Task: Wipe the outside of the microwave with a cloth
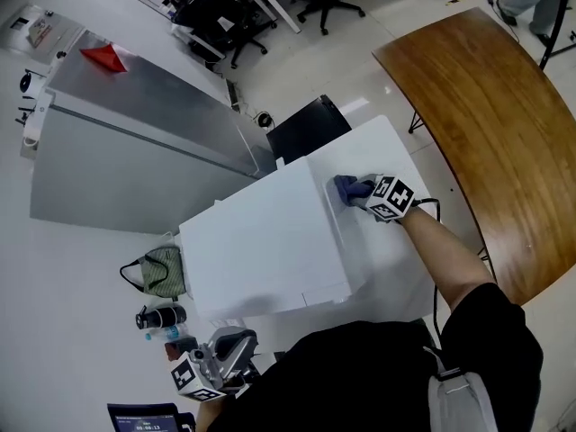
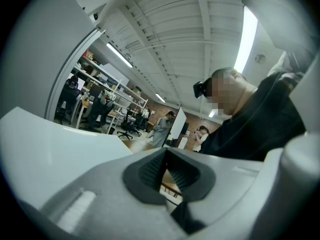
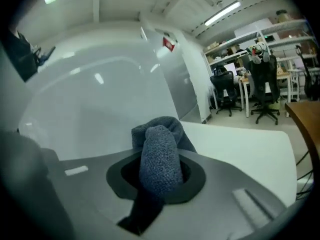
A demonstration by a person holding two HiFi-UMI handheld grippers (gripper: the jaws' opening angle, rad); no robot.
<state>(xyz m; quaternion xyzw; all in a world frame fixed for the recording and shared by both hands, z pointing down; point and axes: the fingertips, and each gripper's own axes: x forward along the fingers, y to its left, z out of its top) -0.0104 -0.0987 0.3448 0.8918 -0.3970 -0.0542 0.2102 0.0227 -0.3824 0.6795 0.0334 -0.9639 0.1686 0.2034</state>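
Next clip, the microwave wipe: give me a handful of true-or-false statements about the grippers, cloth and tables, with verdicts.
1. The right gripper is shut on a blue-grey cloth. True.
2. The cloth is at the edge of the white microwave. True.
3. The left gripper holds a second cloth. False: nothing is between its jaws.
4. The microwave stands on the wooden table. False: it stands on the white table.
5. The left gripper rests on top of the microwave. False: it is low, off to the side.
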